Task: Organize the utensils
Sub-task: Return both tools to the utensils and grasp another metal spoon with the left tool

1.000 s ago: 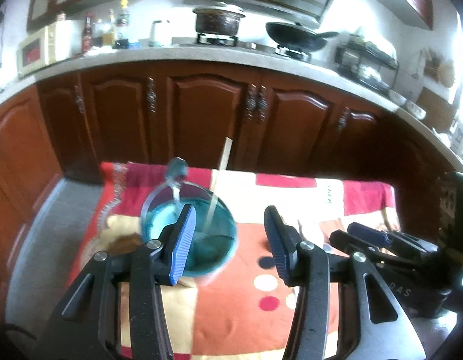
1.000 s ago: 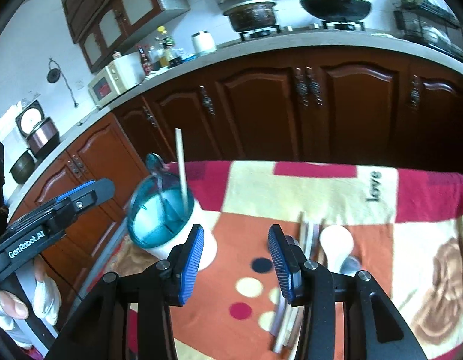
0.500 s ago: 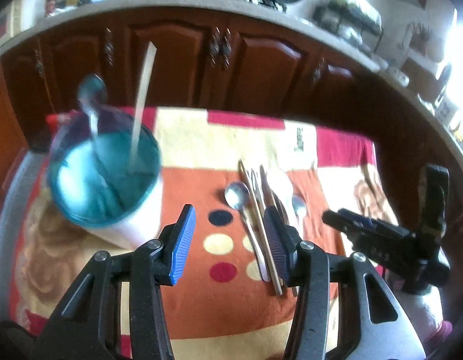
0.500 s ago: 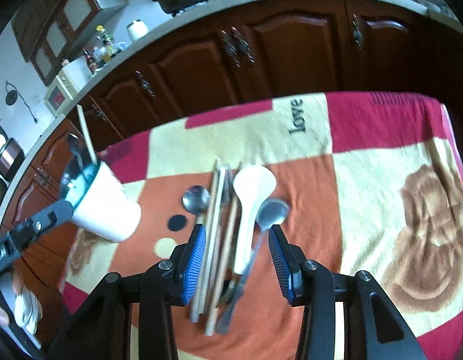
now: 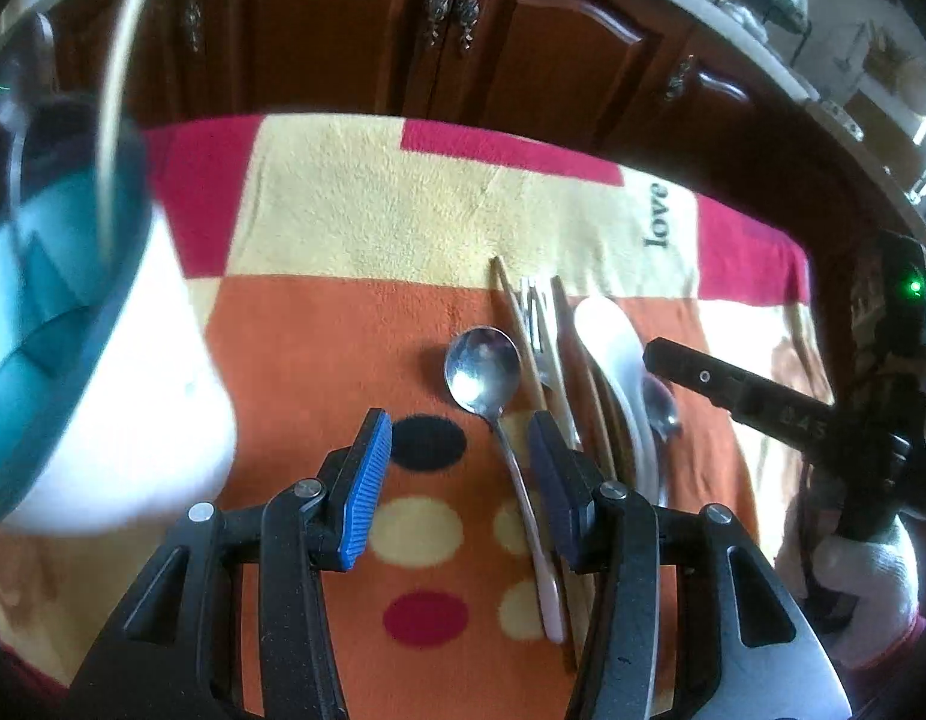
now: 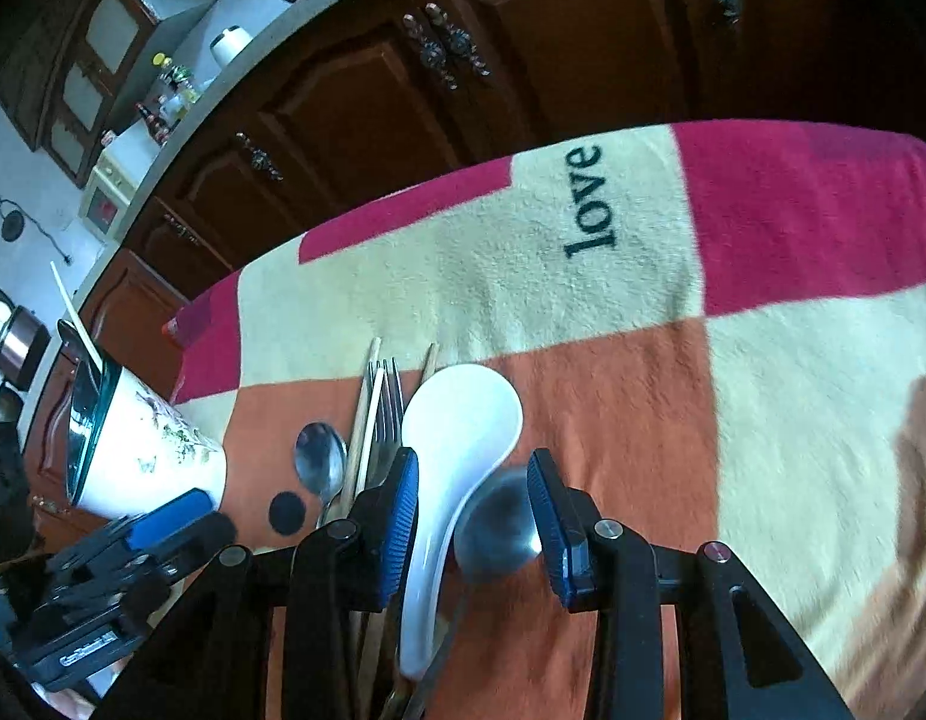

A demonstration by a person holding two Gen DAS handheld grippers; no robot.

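Utensils are laid out in a tight row on the patterned blanket [image 6: 613,312]: a small metal spoon [image 5: 482,367] on the left, then wooden chopsticks [image 5: 520,324] and a fork [image 5: 538,315], then a white ceramic spoon [image 6: 460,426], with a bigger metal spoon [image 6: 499,525] on the far right. The left gripper [image 5: 460,468] is seen hovering low with its jaws spread apart, nothing between them except the small spoon's handle passing under the gap. The right gripper [image 6: 472,519] is also spread wide, jaws set either side of the white spoon's neck and the big spoon's bowl, not clamped on anything. Off to the left a white cup with a teal inside [image 6: 139,450] is shown, a chopstick and a spoon standing in it.
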